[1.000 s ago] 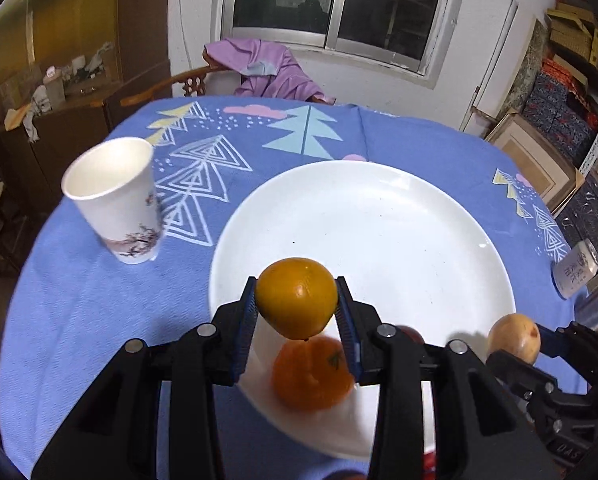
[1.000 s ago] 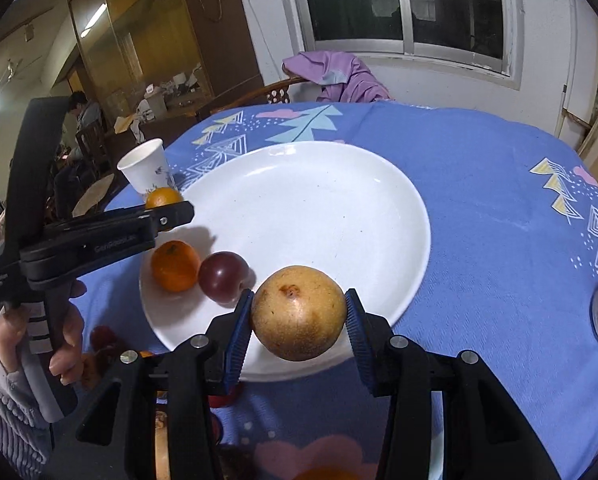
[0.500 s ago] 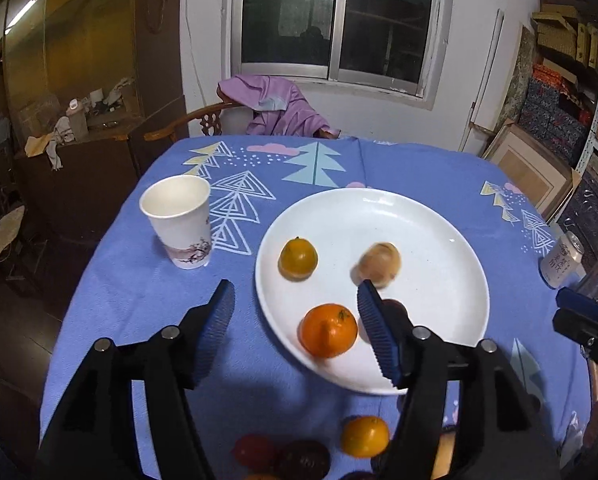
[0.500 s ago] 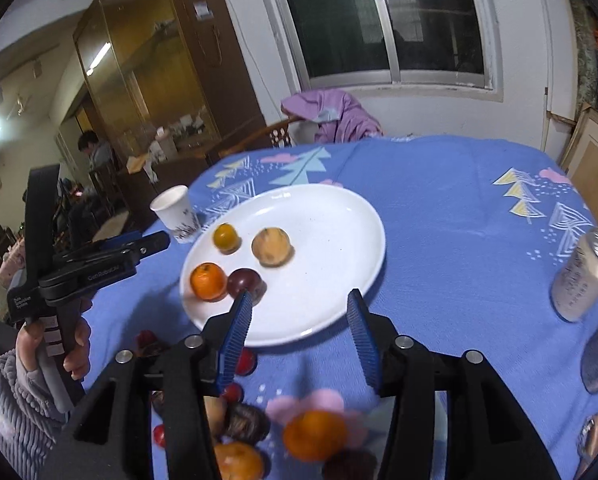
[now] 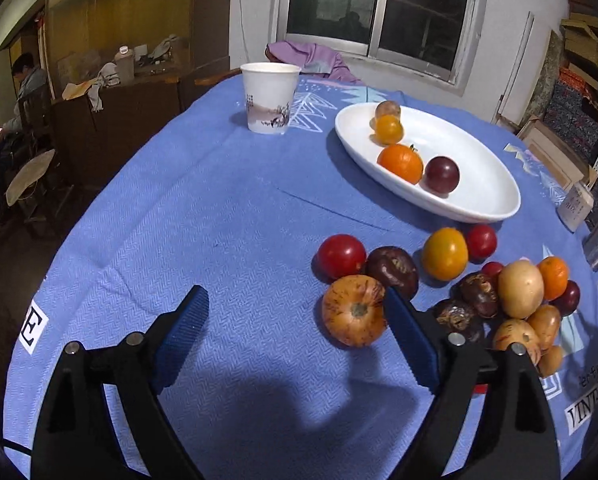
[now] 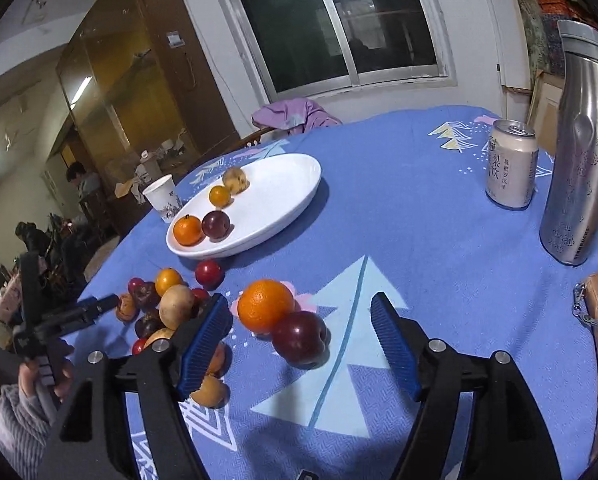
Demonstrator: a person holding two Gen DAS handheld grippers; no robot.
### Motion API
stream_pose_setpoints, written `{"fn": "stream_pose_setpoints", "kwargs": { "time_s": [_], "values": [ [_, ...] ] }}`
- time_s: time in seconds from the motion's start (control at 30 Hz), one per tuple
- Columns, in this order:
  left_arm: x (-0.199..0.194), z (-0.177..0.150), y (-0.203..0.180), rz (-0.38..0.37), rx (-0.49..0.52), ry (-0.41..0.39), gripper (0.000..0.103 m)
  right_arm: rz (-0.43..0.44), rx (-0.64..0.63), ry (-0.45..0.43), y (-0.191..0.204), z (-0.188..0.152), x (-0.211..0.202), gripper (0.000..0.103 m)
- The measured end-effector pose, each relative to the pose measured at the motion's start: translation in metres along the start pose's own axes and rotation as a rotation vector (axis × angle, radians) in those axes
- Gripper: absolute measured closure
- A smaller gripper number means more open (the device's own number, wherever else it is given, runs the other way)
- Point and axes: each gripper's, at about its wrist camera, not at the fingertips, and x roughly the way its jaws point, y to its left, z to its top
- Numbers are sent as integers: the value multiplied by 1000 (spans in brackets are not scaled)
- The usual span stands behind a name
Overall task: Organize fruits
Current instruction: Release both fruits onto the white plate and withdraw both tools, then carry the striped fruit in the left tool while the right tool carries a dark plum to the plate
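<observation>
Blue patterned tablecloth (image 5: 227, 208), dim cluttered room, dark window (image 6: 331, 24) behind.
Four fruits were seen on the white plate (image 6: 283, 200); a loose fruit pile (image 5: 479, 292) was left on the cloth beside it. Left gripper (image 5: 295, 336) and right gripper (image 6: 301, 336) jaws had just been opening, wide apart, nothing gripped. Paper cup (image 5: 270, 98), can (image 6: 511, 164) and steel flask (image 6: 579, 148) were stood nearby.

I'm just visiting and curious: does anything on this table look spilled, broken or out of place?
Nothing is spilled or broken. The odd part is the fruit: only four pieces lie on the white plate, while a loose pile sits straight on the blue tablecloth. The paper cup, can and steel bottle stand upright.
</observation>
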Motion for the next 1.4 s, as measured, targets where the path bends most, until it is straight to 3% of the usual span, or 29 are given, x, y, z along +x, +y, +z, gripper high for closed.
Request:
{"fn": "stream_pose_setpoints", "kwargs": {
  "time_s": [0.33, 0.5, 0.6, 0.73, 0.87, 1.1, 1.4],
  "values": [
    [9, -5, -24, 32, 130, 14, 16, -31, -21, 12, 6, -7, 5, 23],
    [16, -1, -5, 28, 53, 42, 14, -35, -20, 15, 5, -7, 5, 23],
    [8, -2, 9, 106, 21, 12, 14, -40, -15, 13, 3, -7, 5, 23],
    [1, -4, 24, 72, -43, 7, 14, -38, -10, 11, 2, -7, 4, 23],
    [6, -4, 19, 56, -19, 14, 16, -38, -11, 10, 2, -7, 4, 23],
    [14, -1, -6, 37, 85, 20, 32, -39, -12, 17, 3, -7, 5, 23],
    [27, 2, -9, -48, 89, 69, 54, -50, -30, 32, 6, -10, 8, 23]
  ]
}}
